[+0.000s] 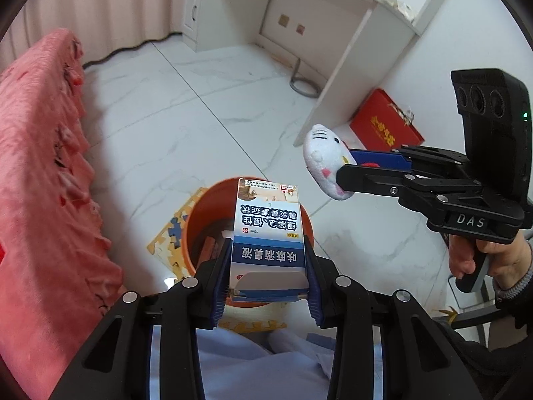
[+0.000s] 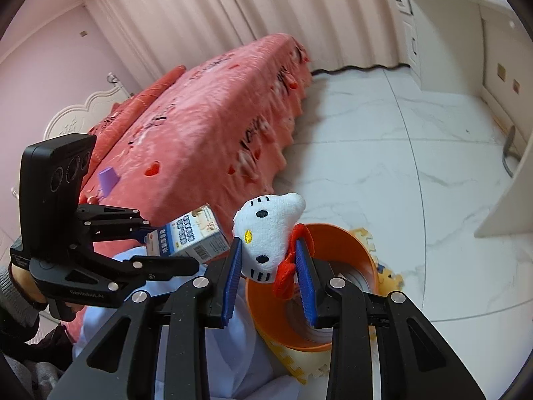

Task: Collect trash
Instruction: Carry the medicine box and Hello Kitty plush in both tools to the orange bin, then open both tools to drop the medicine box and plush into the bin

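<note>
Your left gripper (image 1: 268, 263) is closed on a blue-and-white medicine box (image 1: 266, 230), its blue pads (image 1: 222, 280) pressed flat against the box's two long sides. The box points forward along the fingers and hangs over the mouth of the orange bin (image 1: 196, 220), which stands on the marble floor (image 1: 186, 113) partly atop a yellow puzzle mat (image 1: 168, 236). Some items already lie inside the bin, though you cannot make out what they are.

Your right gripper (image 2: 271, 263) is clamped on a white plush cat head (image 2: 266, 236) with a red bow (image 2: 286, 276); the head sits between the blue pads (image 2: 233, 273) and bulges out beyond the tips. From the left wrist view, your right hand (image 1: 489, 256) grips the handle low, with the tool levelled and the plush held above the floor, off to the right of the bin and clear of its rim. From the right wrist view, the bin's rim (image 2: 349, 233) lies just beyond and below the plush.

Your left hand (image 2: 26, 283) holds its tool about level too, box end aimed toward the bin. The two grippers are near each other but apart. The pink bed (image 2: 200, 106) runs along the left.
</note>
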{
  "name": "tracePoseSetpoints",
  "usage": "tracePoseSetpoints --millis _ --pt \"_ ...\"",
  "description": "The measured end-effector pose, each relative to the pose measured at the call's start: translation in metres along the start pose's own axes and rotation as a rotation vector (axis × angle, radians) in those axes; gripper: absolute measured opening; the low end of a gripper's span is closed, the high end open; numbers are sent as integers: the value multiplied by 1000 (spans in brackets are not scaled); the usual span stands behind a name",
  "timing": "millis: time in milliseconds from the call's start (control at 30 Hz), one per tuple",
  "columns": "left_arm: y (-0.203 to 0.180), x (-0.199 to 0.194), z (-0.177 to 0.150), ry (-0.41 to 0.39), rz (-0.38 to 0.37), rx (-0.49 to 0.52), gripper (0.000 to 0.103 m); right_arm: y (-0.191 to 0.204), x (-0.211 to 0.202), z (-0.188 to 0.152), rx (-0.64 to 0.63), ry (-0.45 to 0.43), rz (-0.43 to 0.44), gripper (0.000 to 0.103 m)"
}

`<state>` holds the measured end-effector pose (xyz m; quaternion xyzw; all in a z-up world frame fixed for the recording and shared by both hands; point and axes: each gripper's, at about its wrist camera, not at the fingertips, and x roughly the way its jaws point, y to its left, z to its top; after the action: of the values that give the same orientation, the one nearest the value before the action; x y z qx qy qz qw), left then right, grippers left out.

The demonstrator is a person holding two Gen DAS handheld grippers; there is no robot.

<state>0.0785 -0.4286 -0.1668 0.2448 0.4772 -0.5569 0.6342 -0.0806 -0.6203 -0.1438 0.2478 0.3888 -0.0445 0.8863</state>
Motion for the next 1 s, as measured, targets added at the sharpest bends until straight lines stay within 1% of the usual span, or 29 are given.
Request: tracePoseSetpoints --millis 100,133,200,233,267,300,333,567,733,800,867,1000 --pt "1 13 7 26 -4 4 41 -6 9 -2 12 16 -4 32" --pt "2 18 10 31 -13 5 41 -7 11 -2 14 19 -5 32" --pt "2 22 13 33 -6 -1 42 -10 15 -2 22 27 -8 33" --pt "4 27 14 45 -14 -3 44 -12 17 -3 25 29 -11 33" --pt "4 29 14 49 -9 -1 49 -14 19 -4 29 33 -15 33" --pt "3 31 16 49 6 2 62 -14 21 -4 31 35 -18 33" --pt "3 32 16 45 32 7 69 -15 22 -4 34 37 -21 33" --pt "10 25 10 46 38 -25 69 -11 34 -4 23 59 -28 36" --pt "16 16 6 37 52 -45 69 -6 45 -1 7 70 -51 46" --pt "18 15 6 34 55 -53 69 -5 48 -1 6 79 -54 48" --pt "19 15 6 35 58 -57 69 -4 50 -1 5 82 -56 53" --pt "21 16 6 35 57 -69 69 -2 50 0 4 83 -51 53"
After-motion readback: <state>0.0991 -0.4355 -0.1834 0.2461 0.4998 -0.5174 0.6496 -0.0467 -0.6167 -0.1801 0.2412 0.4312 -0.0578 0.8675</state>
